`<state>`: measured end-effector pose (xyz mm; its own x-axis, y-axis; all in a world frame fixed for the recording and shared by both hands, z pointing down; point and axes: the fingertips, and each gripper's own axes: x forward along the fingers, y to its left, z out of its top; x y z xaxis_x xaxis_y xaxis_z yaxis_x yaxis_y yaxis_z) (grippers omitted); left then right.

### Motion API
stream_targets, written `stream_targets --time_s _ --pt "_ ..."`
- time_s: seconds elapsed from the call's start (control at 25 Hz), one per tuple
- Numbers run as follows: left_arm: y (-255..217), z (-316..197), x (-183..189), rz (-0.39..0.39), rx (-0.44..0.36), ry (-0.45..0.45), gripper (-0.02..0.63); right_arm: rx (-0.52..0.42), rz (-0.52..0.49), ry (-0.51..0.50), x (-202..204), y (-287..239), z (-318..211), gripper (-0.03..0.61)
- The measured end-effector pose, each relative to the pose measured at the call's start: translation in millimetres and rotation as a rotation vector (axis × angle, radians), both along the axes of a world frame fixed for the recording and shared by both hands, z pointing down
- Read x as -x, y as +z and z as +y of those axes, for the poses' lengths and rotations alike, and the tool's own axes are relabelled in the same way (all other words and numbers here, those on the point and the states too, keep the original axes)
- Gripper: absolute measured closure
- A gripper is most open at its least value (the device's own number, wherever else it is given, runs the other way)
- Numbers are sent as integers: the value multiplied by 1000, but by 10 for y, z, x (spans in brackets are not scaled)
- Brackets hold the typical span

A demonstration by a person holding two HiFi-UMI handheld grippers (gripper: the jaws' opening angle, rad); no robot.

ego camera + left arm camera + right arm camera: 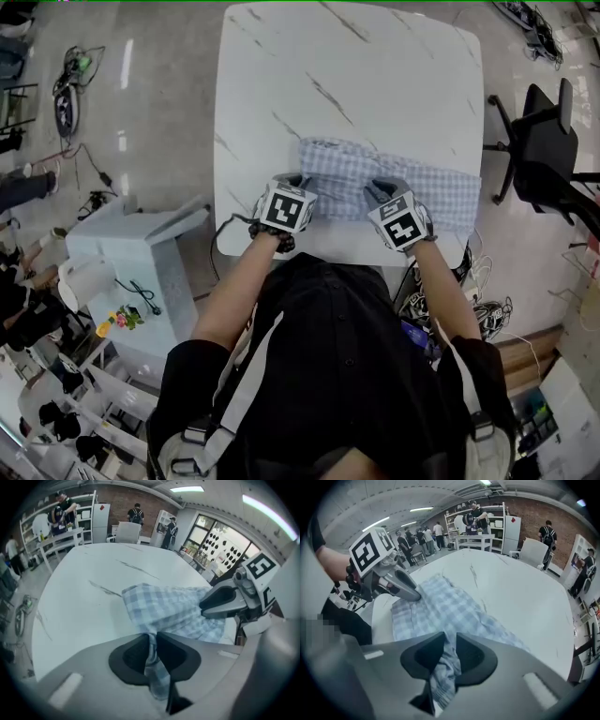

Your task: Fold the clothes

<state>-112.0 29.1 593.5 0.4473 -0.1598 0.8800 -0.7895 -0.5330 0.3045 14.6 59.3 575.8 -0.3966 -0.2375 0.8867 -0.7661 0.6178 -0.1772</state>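
A blue-and-white checked garment (403, 180) lies as a long folded strip across the white marble table (356, 75), close to its near edge. My left gripper (293, 181) is at the strip's left end, and in the left gripper view its jaws (152, 641) are shut on a pinched fold of the checked cloth (168, 609). My right gripper (380, 191) is on the near edge further right. In the right gripper view it (451, 651) is likewise shut on a bunch of the cloth (450, 611), which hangs down between the pads. Both grippers point steeply down.
A black office chair (548, 141) stands right of the table. A white cabinet (141, 253) and floor cables (75, 84) are on the left. People stand at shelves (480, 517) beyond the table's far side.
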Motion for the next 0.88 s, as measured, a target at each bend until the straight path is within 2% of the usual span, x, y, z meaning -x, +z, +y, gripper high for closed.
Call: stream_targets --time_s 0.16,0.4,0.88 --pt "-23 -13 0 8 -4 41 566 -7 26 -17 74 27 8 490" --pt "-89 -174 274 11 -28 -4 568 -4 -10 -6 270 -43 -112 489" --pt "-82 -474 1452 -50 -46 -80 566 -16 -42 -144 1349 -113 -442 489"
